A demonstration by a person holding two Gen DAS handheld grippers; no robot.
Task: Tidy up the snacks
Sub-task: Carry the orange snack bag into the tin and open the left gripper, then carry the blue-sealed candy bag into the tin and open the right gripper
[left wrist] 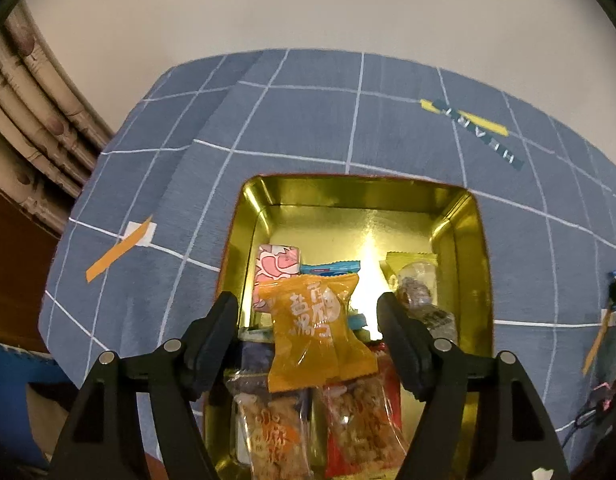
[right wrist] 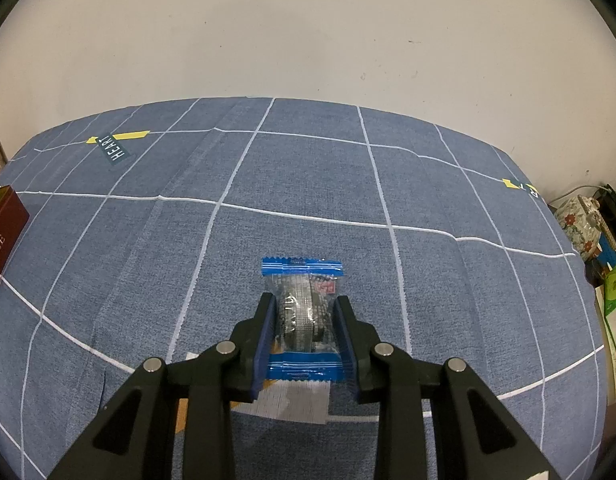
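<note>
Across the right wrist view I see the blue grid-lined cloth (right wrist: pixel 308 208) covering the desk, running bare to its far edge under a pale wall, with open room ahead and to both sides. My right claw (right wrist: pixel 304 320) sits low over it, its fingers (right wrist: pixel 266 320) narrowed against the two sides of a blue-ended clear snack packet (right wrist: pixel 302 312) that lies on the cloth, so I read it as gripping that packet. At the far left edge stands a dark red box (right wrist: pixel 4 232) printed with coffee lettering, well apart from the packet.

On the other camera my left claw (left wrist: pixel 308 328) hangs wide over a gold tin tray (left wrist: pixel 472 248), holding nothing. An orange snack packet (left wrist: pixel 316 336) lies between the fingers, on top of the pile, touching neither. Around it sit a pink patterned packet (left wrist: pixel 278 264), a clear-wrapped sweet (left wrist: pixel 418 284) and two peanut brittle bars (left wrist: pixel 316 424). Raised tray walls hem in both sides.
</note>
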